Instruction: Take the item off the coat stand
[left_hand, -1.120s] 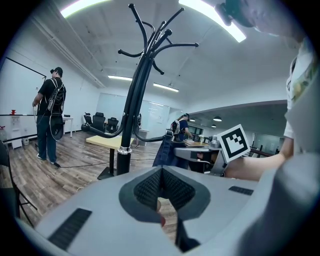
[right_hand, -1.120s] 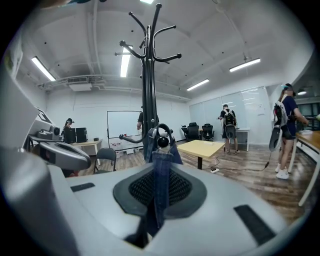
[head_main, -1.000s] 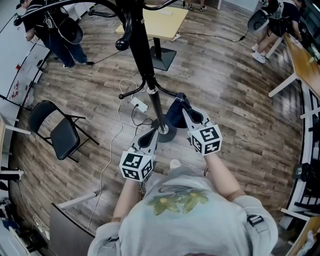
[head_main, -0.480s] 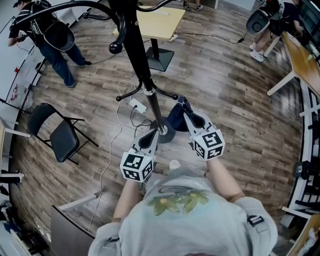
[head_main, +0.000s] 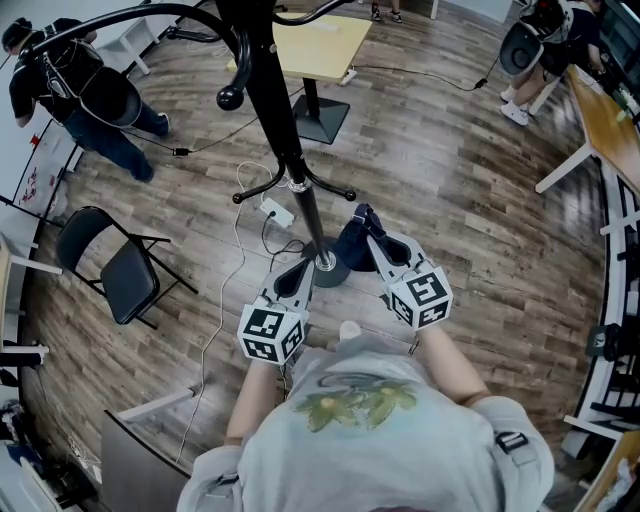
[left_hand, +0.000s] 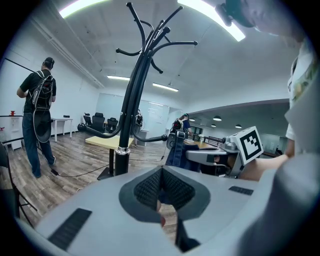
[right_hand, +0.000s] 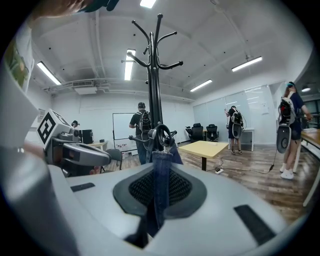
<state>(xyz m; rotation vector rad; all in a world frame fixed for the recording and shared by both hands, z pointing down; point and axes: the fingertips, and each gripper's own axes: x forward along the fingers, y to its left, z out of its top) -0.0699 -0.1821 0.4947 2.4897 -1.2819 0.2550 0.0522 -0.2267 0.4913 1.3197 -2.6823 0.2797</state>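
The blue denim item (right_hand: 161, 172) is off the black coat stand (head_main: 296, 170), low beside its base, strap upright and pinched in my right claw (head_main: 370, 235), body drooping.

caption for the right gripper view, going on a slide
Right hand-held gripper shut on a blue fabric strap, with the black coat stand straight ahead in an open office.
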